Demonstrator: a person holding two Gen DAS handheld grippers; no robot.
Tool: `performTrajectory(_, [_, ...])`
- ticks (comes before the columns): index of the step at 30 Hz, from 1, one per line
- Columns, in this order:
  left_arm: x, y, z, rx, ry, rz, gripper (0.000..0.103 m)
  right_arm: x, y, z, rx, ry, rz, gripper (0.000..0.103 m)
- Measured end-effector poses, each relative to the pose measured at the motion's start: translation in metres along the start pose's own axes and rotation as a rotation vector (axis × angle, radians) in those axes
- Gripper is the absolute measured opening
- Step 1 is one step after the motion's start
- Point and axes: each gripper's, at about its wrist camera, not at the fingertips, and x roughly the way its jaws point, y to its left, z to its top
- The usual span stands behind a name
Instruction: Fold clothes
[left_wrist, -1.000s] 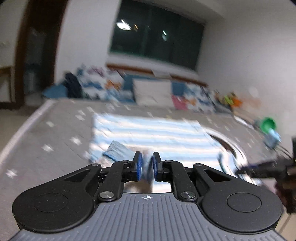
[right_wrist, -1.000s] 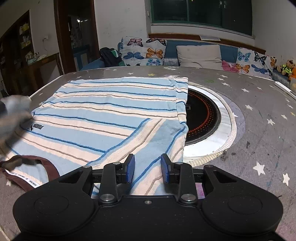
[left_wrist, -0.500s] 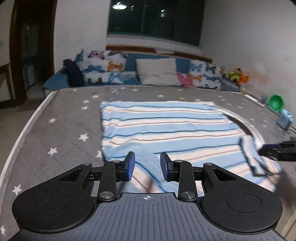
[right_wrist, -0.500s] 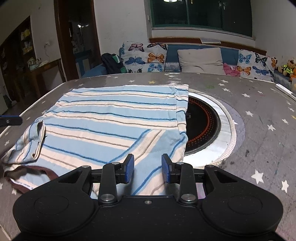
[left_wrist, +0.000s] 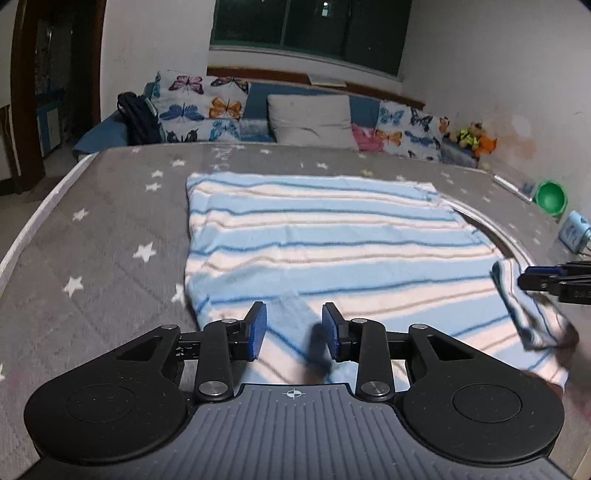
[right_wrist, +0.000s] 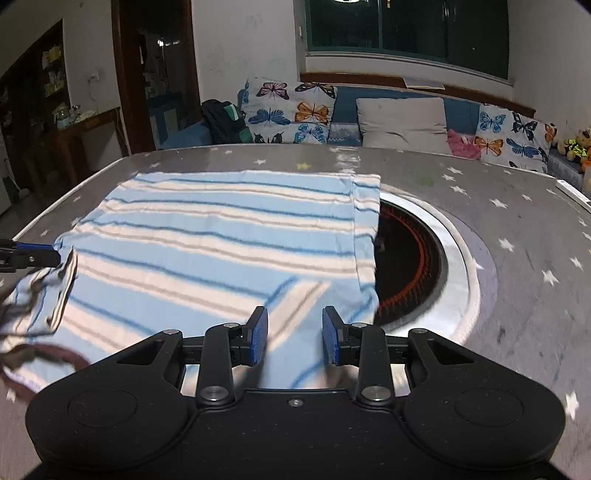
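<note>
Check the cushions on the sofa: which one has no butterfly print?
The plain grey cushion in the middle of the sofa. The butterfly cushions to its left and the one to its right are white with blue and orange butterflies; it is unpatterned.

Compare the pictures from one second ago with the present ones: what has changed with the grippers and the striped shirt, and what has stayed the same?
The left gripper, nearly shut over the striped shirt a second ago, has opened and holds nothing. The sleeve it lifted now lies folded over the shirt's near left corner. The right gripper stayed open, and the shirt's body stayed flat on the star-patterned table beside the round burner.
</note>
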Motion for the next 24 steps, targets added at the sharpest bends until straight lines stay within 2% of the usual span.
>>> performTrajectory(2, [0.008,-0.001,-0.002,0.016,0.028,-0.001,0.037,0.013,-0.001,0.001,-0.005,0.027,-0.005,0.035])
performTrajectory(4, [0.008,-0.003,-0.003,0.033,0.023,0.002,0.038,0.021,-0.002,0.001,-0.008,0.042,-0.007,0.035])
performTrajectory(10, [-0.005,-0.003,-0.002,0.024,0.013,0.003,0.045,0.013,-0.002,0.0,-0.012,0.033,-0.005,0.035])
performTrajectory(17, [-0.033,-0.013,-0.013,0.088,0.001,0.012,0.051,-0.018,-0.002,-0.012,-0.022,0.014,-0.002,0.035])
performTrajectory(21, [-0.053,-0.02,-0.028,0.137,-0.013,0.022,0.061,-0.044,0.0,-0.027,-0.041,0.014,0.012,0.037])
performTrajectory(24, [-0.069,-0.026,-0.042,0.161,-0.017,0.017,0.063,-0.062,0.002,-0.041,-0.054,0.021,0.031,0.039])
